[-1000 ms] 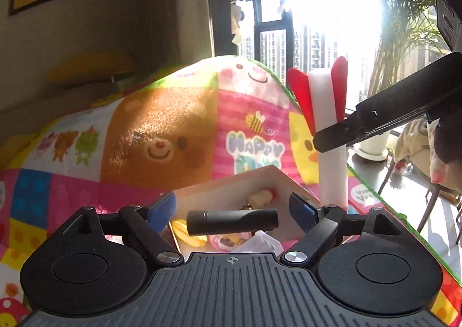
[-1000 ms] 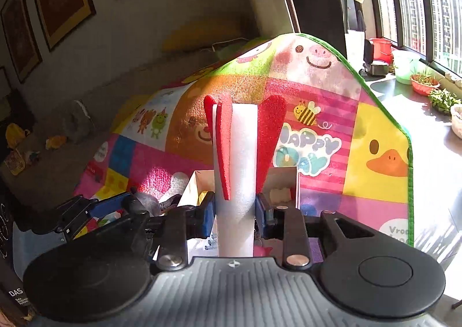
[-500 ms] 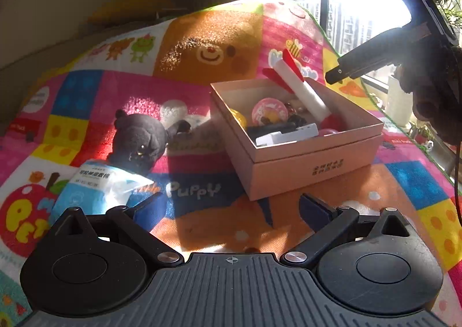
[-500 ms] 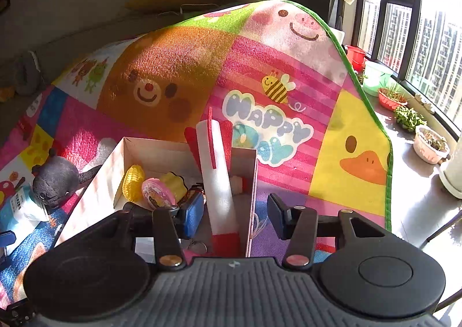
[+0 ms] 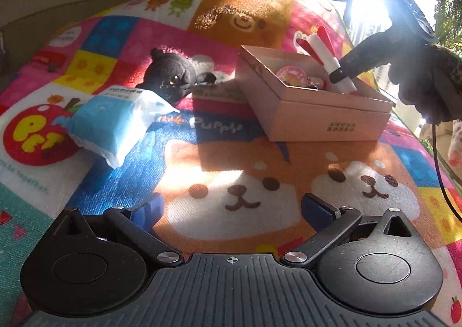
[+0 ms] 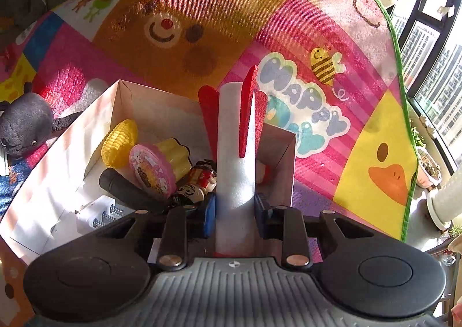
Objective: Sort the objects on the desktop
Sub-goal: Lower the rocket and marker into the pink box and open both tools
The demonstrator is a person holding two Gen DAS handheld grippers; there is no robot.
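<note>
The white foam rocket (image 6: pixel 236 171) with red fins leans in the pink box (image 5: pixel 314 113), its long axis running straight away from the right gripper (image 6: pixel 235 210), nose end toward the camera, fins up over the far wall. That gripper's jaws have just been closing and now pinch the rocket's body. The left gripper (image 5: pixel 231 205) hangs wide open and empty over the mat (image 5: pixel 231 171), nearer the blue tissue pack (image 5: pixel 115 122) and black plush (image 5: pixel 173 78), likely its next pick.

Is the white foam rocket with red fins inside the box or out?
Partly in: the white foam rocket leans in the pink cardboard box, fins poking above its rim, right gripper clamped on it.
</note>
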